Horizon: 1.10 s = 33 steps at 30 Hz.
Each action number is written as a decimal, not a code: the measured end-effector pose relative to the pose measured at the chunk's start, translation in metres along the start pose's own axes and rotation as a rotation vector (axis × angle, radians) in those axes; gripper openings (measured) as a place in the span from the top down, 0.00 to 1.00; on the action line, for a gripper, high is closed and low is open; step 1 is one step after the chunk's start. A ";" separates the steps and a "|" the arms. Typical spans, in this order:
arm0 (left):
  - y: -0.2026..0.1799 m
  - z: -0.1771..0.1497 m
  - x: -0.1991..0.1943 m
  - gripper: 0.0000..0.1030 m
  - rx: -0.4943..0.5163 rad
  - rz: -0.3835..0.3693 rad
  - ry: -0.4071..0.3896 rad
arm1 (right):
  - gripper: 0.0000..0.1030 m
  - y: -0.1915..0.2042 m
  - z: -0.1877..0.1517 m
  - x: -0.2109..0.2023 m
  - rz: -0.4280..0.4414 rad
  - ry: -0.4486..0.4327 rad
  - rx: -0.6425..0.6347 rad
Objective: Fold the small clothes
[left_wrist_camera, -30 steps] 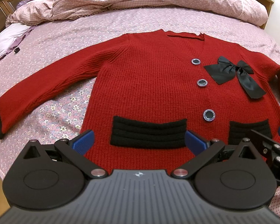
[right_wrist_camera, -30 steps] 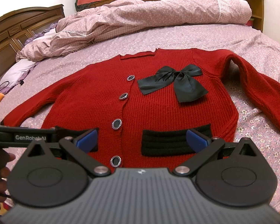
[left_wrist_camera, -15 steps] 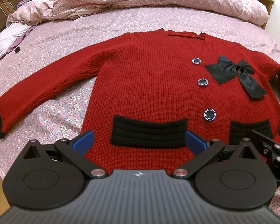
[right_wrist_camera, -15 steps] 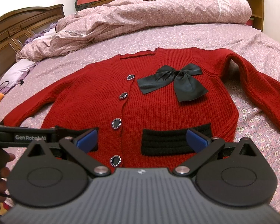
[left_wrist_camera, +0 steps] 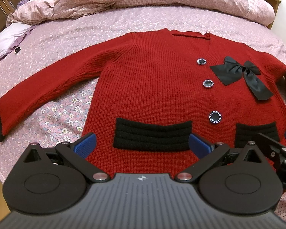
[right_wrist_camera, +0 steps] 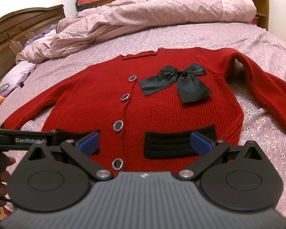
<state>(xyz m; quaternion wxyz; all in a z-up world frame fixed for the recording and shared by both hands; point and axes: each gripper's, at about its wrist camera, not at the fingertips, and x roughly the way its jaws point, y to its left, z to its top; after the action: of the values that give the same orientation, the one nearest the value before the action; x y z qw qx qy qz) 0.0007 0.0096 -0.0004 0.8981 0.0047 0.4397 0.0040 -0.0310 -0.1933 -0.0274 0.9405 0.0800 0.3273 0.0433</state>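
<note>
Cardigan (left_wrist_camera: 154,87): red knit, spread flat and face up on the bed (left_wrist_camera: 104,30), hem nearest, neckline far; nothing folded yet.
Left tool (left_wrist_camera: 142,143): fingers wide apart, empty, poised above the hem by the left pocket (left_wrist_camera: 152,135).
Right tool (right_wrist_camera: 145,141): fingers wide apart, empty, above the right pocket (right_wrist_camera: 173,143).
Change: none visible over the last second; both tools hold the same stance and the garment lies unmoved.
Meaning: the fold has likely not begun.
Far: sleeves (left_wrist_camera: 38,87) outstretched, black bow (right_wrist_camera: 175,84), rumpled duvet (right_wrist_camera: 143,17).
</note>
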 end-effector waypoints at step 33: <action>-0.045 0.069 0.063 0.00 0.027 0.003 0.106 | 0.00 -0.142 0.037 0.030 -0.334 -0.032 0.060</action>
<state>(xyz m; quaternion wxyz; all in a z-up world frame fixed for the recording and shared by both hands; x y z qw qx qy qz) 0.0940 -0.0351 -0.0085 0.8735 0.0173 0.4866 -0.0004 0.0198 -0.3338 -0.0424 0.9370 0.0531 0.3219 -0.1247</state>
